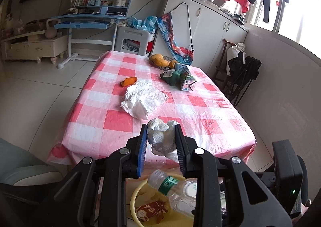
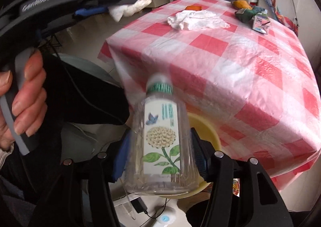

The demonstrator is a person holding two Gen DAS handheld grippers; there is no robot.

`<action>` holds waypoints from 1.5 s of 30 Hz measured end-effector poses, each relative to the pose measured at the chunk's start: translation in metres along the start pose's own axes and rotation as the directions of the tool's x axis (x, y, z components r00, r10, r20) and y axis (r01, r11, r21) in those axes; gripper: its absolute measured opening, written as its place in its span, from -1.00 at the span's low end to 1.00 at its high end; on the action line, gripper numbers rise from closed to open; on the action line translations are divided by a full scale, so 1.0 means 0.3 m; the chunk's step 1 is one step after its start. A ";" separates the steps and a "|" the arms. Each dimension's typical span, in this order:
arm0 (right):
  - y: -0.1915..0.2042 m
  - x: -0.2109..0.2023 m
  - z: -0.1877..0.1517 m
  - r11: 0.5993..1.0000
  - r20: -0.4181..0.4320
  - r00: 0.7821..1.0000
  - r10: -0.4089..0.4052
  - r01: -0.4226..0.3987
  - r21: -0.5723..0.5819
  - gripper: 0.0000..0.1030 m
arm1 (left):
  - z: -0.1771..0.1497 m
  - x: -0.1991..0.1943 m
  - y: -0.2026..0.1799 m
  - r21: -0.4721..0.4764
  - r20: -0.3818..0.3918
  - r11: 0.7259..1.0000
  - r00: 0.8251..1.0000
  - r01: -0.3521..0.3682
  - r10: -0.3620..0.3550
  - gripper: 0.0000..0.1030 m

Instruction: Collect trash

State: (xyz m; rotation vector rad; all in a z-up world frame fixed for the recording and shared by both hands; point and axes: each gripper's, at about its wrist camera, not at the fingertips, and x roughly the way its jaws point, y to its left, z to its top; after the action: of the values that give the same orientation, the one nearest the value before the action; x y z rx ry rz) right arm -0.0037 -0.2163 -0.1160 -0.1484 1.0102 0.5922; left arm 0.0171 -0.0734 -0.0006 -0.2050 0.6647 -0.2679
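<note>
Left gripper (image 1: 161, 144): clamped on crumpled tissue wad (image 1: 161, 133), held over table edge.
Right gripper (image 2: 160, 158): plastic bottle (image 2: 160, 136) between spread jaws; contact unclear, blurred.
Yellow basin (image 1: 136, 192): below, wrapper (image 1: 150, 210) inside.
Checkered tablecloth (image 1: 112, 118): white bag (image 1: 143, 99), carton (image 1: 187, 83) left on it.

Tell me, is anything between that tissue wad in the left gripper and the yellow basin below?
Yes: the plastic bottle, between the right gripper's fingers, lies across the yellow basin beneath the tissue wad held by the left gripper. Otherwise nothing visible.
</note>
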 end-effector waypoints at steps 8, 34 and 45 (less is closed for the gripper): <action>-0.168 -0.147 -0.006 0.966 0.231 0.972 -0.036 -0.025 0.257 0.40 | -0.071 0.011 -0.053 0.046 -0.078 0.999 0.997 0.025 -0.022 -0.49; -0.189 -0.218 -0.020 0.945 0.321 0.937 -0.140 0.030 0.325 0.61 | -0.081 0.004 0.068 -0.062 -0.024 0.956 0.958 -0.287 0.286 0.73; -0.162 -0.197 -0.016 0.956 0.290 0.946 -0.145 0.059 0.286 0.62 | -0.092 0.017 0.060 -0.065 -0.024 0.954 0.956 -0.293 0.292 0.74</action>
State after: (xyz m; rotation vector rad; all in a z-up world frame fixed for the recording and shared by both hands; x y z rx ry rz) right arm -0.0044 -0.2821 -0.0767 0.1343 0.7641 0.3595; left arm 0.0068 -0.0607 -0.0296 -0.1669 0.7095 0.0379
